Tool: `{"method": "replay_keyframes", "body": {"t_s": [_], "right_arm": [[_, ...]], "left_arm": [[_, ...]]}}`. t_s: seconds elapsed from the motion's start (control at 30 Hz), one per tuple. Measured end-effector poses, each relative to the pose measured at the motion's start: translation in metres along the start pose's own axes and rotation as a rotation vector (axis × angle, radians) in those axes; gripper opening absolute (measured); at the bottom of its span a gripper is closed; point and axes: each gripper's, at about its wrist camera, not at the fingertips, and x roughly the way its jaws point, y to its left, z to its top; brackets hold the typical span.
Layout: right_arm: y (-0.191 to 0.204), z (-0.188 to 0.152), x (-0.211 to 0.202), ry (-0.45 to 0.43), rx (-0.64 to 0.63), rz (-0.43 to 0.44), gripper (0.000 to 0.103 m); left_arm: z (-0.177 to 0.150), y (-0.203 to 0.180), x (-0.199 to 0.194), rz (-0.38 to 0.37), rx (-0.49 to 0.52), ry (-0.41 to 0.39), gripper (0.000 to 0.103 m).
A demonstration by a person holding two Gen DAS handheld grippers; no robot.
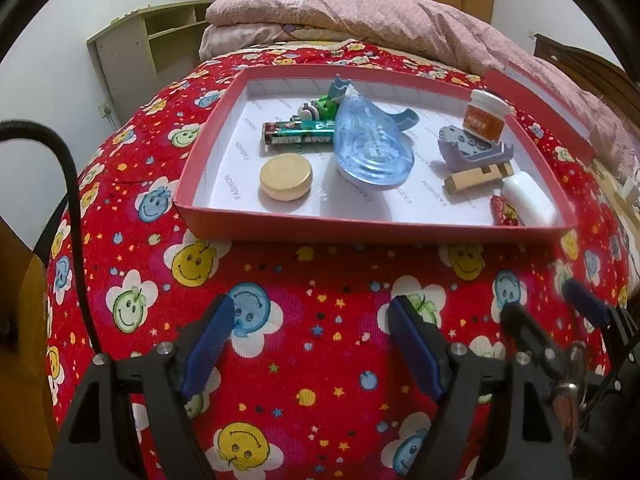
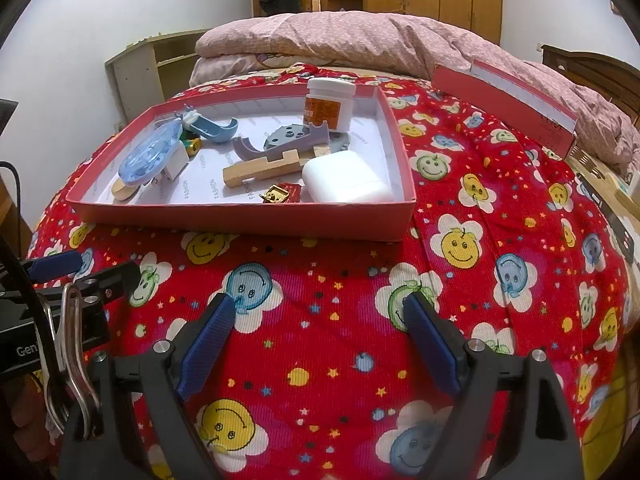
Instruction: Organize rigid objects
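Observation:
A shallow red box (image 1: 360, 229) (image 2: 248, 216) sits on the bed ahead of both grippers. It holds a clear blue case (image 1: 370, 146) (image 2: 150, 156), a round tan disc (image 1: 285, 176), a green candy roll (image 1: 298, 136), a white-lidded orange jar (image 1: 486, 114) (image 2: 330, 106), a grey-purple plastic piece (image 1: 468, 148) (image 2: 280, 146), a wooden block (image 1: 476, 178) (image 2: 260, 170) and a white case (image 1: 528, 198) (image 2: 346, 184). My left gripper (image 1: 312, 348) hangs open over the bedspread, nothing between its fingers. My right gripper (image 2: 320, 344) is open and empty too, beside it.
The box's red lid (image 2: 504, 98) lies at the far right of the bed. A folded pink quilt (image 2: 340, 38) is piled behind the box. A pale shelf unit (image 1: 136, 56) stands at the left wall. The smiley-print bedspread (image 2: 320, 280) spreads between grippers and box.

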Motion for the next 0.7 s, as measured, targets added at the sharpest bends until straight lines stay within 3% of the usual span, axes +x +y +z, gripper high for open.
{"method": "replay_keyframes", "body": {"t_s": [0.2,0.7], "right_arm": [[-0.0004,0.0003,0.0001,0.0,0.001,0.0,0.089],[-0.0005,0.0,0.0002,-0.001,0.001,0.0,0.089]], "left_arm": [[0.0006,0.0003,0.0014,0.013,-0.009,0.008,0.088],[0.0007,0.0014,0.0017,0.012,-0.012,0.008,0.088]]}}
